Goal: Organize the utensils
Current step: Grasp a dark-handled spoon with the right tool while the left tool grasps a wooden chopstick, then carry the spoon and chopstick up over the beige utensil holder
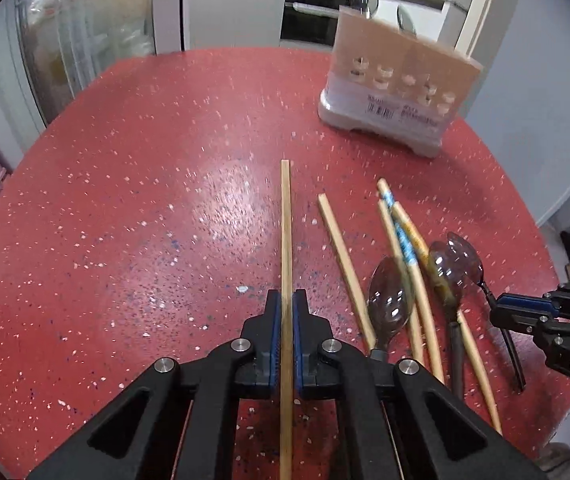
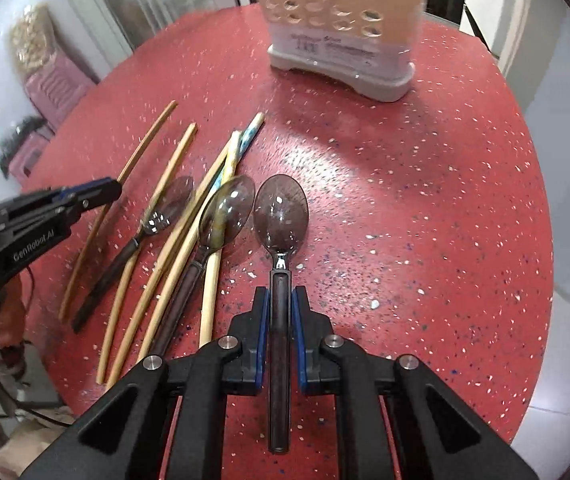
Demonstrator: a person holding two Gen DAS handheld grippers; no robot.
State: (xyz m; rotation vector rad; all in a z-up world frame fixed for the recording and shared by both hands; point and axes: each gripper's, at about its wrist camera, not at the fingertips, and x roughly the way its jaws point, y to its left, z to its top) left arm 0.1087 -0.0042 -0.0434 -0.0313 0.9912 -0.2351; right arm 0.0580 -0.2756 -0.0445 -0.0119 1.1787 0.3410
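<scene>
My left gripper (image 1: pixel 286 300) is shut on a plain wooden chopstick (image 1: pixel 286 220) that points straight ahead along the fingers. My right gripper (image 2: pixel 281 296) is shut on the dark handle of a smoky clear plastic spoon (image 2: pixel 281 212), bowl forward. On the red speckled table (image 1: pixel 145 200) lie more chopsticks (image 2: pixel 173 168), two with blue-patterned ends (image 2: pixel 249 133), and two more clear spoons (image 2: pixel 227 210) among them. A beige utensil holder (image 2: pixel 341 20) with round holes and a white base stands at the far side. The right gripper (image 1: pixel 525 312) shows at the right edge of the left wrist view, the left gripper (image 2: pixel 81 196) at the left of the right wrist view.
Beyond the table are kitchen cabinets, an oven (image 1: pixel 317 12) and a glass-fronted fridge (image 1: pixel 77 40). A pink stool (image 2: pixel 57 88) stands on the floor to the left. The table's round edge curves close on the right.
</scene>
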